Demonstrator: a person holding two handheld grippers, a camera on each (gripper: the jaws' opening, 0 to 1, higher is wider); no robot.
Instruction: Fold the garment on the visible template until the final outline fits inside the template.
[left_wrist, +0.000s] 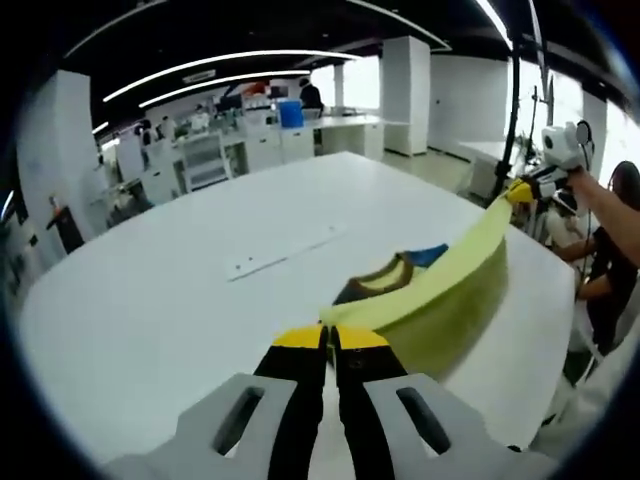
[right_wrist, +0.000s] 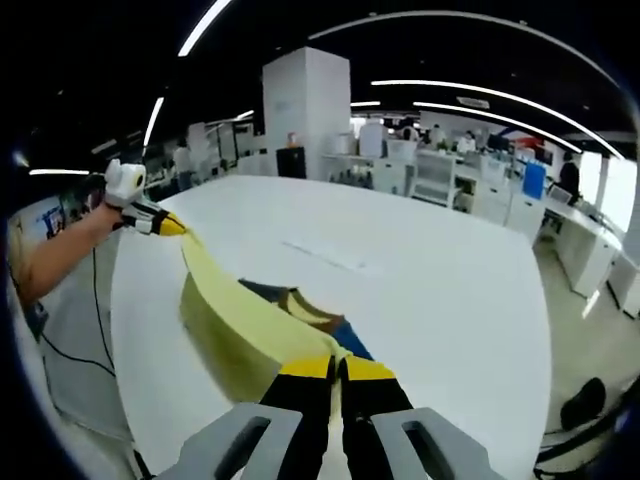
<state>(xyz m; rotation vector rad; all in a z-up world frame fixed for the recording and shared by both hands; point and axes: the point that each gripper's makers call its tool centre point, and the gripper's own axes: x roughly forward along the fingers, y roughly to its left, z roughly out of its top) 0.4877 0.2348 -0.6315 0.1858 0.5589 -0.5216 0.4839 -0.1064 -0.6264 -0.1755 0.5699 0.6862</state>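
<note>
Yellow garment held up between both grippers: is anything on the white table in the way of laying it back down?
Only its own dark-collared blue part lies on the white table beneath the lifted yellow garment; a pale strip lies apart.

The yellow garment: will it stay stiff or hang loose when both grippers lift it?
Probably floppy: the yellow garment sags in a curve between the left gripper and right gripper. Likely light, since pinched edges alone carry it. It may swing when moved.
</note>
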